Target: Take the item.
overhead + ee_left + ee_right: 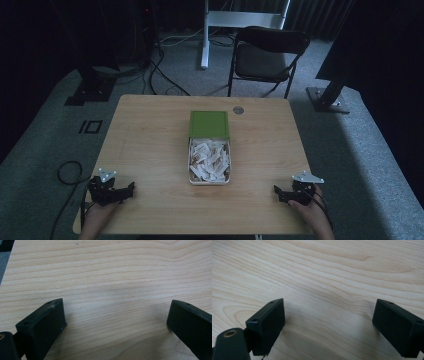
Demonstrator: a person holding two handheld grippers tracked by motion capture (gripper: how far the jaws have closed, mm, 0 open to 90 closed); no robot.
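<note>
- Our left gripper point(131, 188) rests near the table's front left corner, jaws spread wide with bare wood between them; the left gripper view shows nothing held.
- Our right gripper point(276, 191) sits near the front right corner, jaws likewise released and empty, pointing inward across the wood.
- Between us, at the table's middle, lies the tin point(209, 178), a shallow white tray heaped with packets point(210, 159); its green lid point(209, 124) lies flat, touching the tin's far edge, well apart from both grippers.
- We judge the packets light, thin and crinkly, apt to slip or come up in a clump; we would pinch one by a raised edge near the top of the heap.
- We judge the tin stiff but light, so it may slide if pushed; its rim or side walls give the best hold. The lid looks thin and flat, best taken by an edge.
- The table point(150, 145) is smooth pale wood, with a small round grommet point(238, 110) near its far edge.
- Beyond it we see grey carpet, a folding chair point(267, 55), cables point(160, 75) and dark stands in a dim room.
</note>
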